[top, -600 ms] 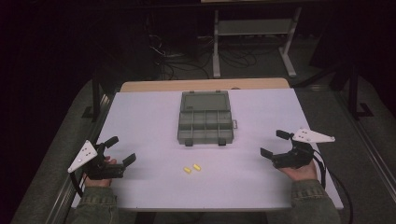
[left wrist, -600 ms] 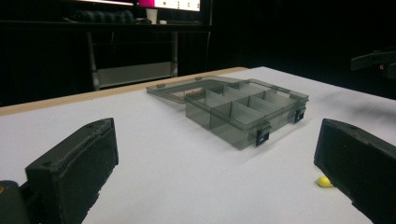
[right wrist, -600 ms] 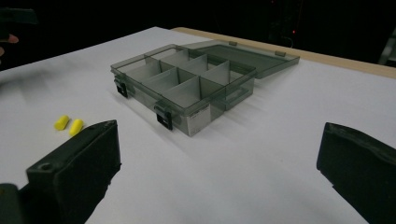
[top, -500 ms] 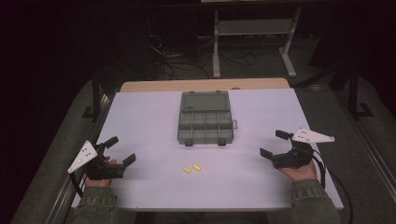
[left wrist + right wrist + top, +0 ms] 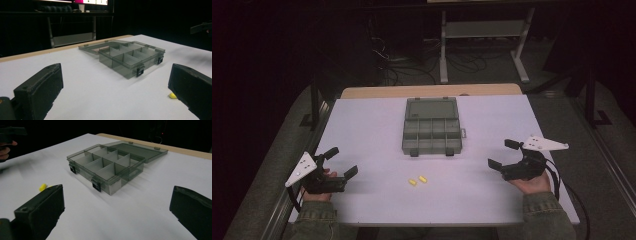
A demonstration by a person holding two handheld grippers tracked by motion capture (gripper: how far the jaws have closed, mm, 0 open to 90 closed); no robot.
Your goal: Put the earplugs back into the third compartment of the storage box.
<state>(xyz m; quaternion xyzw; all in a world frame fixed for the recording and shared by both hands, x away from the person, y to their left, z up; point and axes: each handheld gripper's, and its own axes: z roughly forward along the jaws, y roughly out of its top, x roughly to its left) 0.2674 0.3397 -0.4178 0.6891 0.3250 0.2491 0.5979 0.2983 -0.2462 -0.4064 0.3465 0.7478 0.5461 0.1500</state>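
Observation:
A smoky grey compartment box (image 5: pixel 432 131) lies open in the middle of the white table, its lid folded back flat. The box (image 5: pixel 131 56) has several empty compartments and two black latches; the right gripper view shows the same box (image 5: pixel 110 167). Two small yellow pieces (image 5: pixel 418 180) lie on the table in front of it; one yellow piece (image 5: pixel 172 95) peeks out beside a jaw, another (image 5: pixel 42 187) sits at the left. My left gripper (image 5: pixel 341 161) rests open at the table's left front. My right gripper (image 5: pixel 503 153) is open at the right front. Nothing is between either pair of jaws.
The white table top (image 5: pixel 372 130) has a wooden strip (image 5: pixel 427 90) along its far edge. Behind it stand a metal rack (image 5: pixel 484 30) and loose cables on a dark floor. Black posts stand at both sides.

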